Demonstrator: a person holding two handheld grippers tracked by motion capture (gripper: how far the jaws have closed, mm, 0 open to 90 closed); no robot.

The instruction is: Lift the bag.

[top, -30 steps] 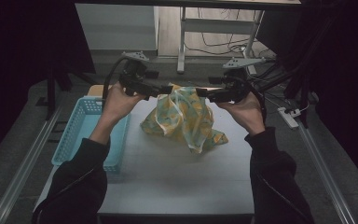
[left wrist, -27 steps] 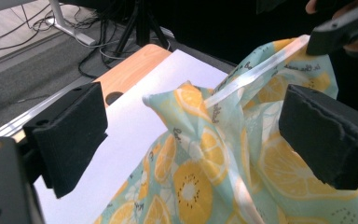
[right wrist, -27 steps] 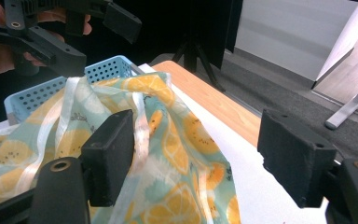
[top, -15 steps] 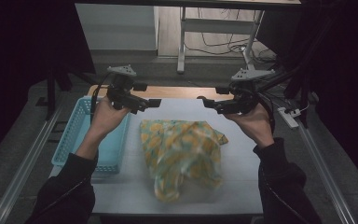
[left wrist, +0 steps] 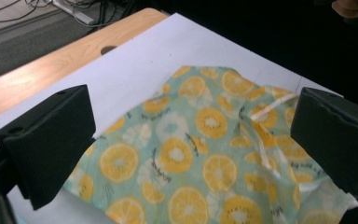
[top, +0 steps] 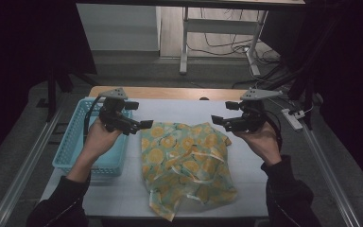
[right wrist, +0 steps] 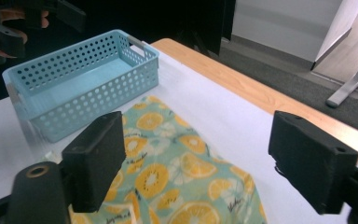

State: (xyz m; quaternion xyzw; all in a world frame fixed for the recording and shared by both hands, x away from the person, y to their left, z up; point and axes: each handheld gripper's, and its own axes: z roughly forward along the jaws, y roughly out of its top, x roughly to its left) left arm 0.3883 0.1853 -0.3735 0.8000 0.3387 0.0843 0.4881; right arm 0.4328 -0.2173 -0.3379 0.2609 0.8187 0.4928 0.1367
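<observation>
A: Quick status? What's the cloth doing?

B: Citrus-print cloth lies on the white table, roughly mid-table, just right of the blue basket. Touching the basket or not, can't tell from the high view. Spread out but rumpled: folds and a ribbon-like strip across the middle, near corner bunched at the table's front edge.

A: Grippers?

B: Left gripper has its jaws wide apart, nothing between them; they've just been opening further. It hangs over the cloth's far-left corner, no contact that I can see. Right gripper same story: jaws apart, just been opening, empty, over the far-right corner. In the left gripper view the cloth sits below and between the black jaws, untouched. The right gripper view shows cloth under the jaws, basket behind.

A: So progress?

B: Looks like the lay-out step is done, i.e. cloth is down and let go. Not flat yet tho. Left to do, my guess: smooth it, fold it, then prob into the basket, which is empty as far as I see. Early-to-mid stage imo.

A: Anything blocking?

B: No. Both tools are free and near the far corners, good spot for a re-grab.
</observation>
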